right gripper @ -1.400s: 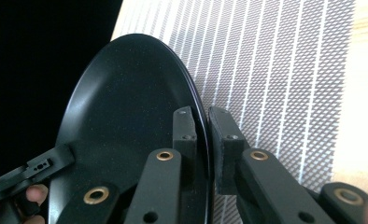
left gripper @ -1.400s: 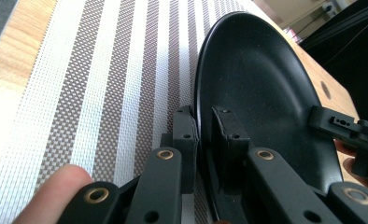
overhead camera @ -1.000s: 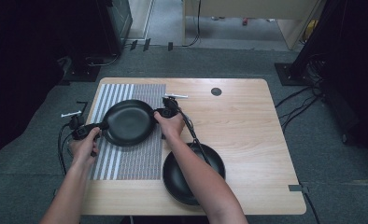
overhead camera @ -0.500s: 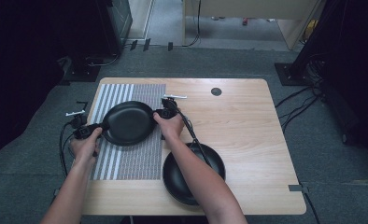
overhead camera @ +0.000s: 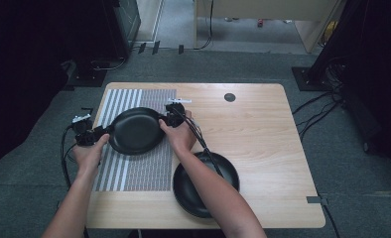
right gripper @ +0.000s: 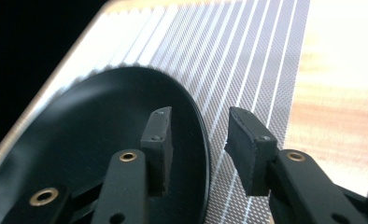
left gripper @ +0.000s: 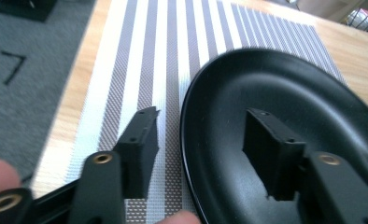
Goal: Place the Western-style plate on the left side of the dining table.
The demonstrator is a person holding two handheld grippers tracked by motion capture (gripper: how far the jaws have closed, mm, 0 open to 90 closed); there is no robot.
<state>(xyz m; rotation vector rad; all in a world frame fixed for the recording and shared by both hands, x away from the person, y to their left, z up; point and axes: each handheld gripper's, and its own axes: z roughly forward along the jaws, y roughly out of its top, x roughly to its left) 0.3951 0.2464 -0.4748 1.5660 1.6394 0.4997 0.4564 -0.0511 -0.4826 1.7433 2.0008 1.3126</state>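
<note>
Straddled opposite rims of round black shallow plate over grey-and-white striped placemat. Left tool and right tool both spread, not clamped. Second black plate near counter front edge.

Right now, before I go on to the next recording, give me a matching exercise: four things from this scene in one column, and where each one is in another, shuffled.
Things:
1. black plate
2. second black plate
3. left hand-held gripper
4. right hand-held gripper

Places:
A. on the bare wooden table, near its front edge
B. open jaws astride the right rim of the plate on the mat
C. over the striped placemat, between the two grippers
D. open jaws astride the left rim of the plate on the mat

Pairs: 1-C, 2-A, 3-D, 4-B
</note>
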